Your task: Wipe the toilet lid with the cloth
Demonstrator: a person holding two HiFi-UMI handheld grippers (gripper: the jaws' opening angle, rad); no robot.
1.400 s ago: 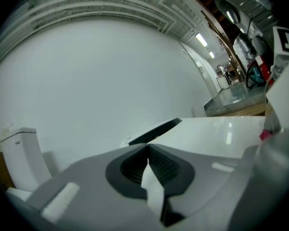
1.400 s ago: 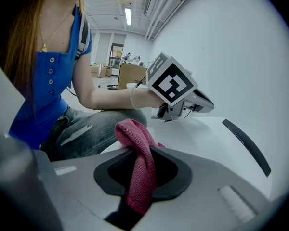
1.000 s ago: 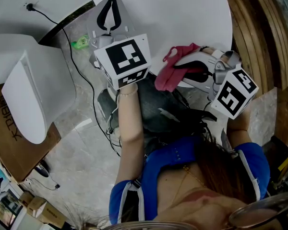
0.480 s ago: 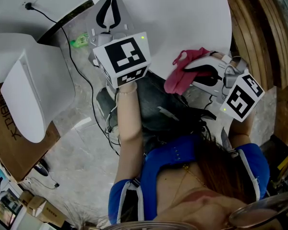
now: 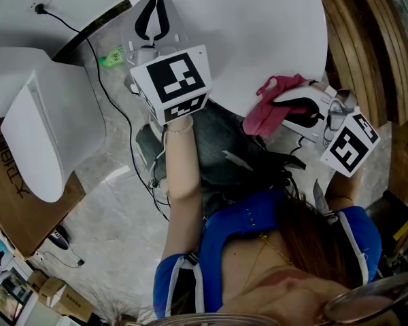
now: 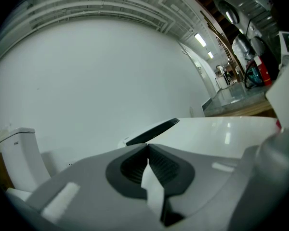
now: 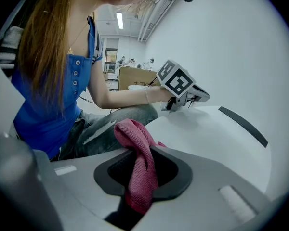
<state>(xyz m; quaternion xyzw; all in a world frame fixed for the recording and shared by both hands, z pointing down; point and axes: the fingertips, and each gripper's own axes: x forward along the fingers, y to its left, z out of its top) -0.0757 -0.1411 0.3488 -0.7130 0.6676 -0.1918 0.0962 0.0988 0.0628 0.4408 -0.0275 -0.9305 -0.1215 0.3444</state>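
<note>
Pink cloth (image 5: 262,117) hangs clamped between the jaws of our right gripper (image 7: 140,150), and we hold it at the 5 o'clock edge of the white toilet lid (image 5: 245,26). Our left gripper (image 6: 147,148) has its jaws pressed together on nothing, at the lid's 9 o'clock edge, well apart from the cloth

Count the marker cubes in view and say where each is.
2. One cube sits on the left tongs, by the near edge of the toilet lid; the other on the right tongs, shut on the pink cloth. None looks hidden.
</note>
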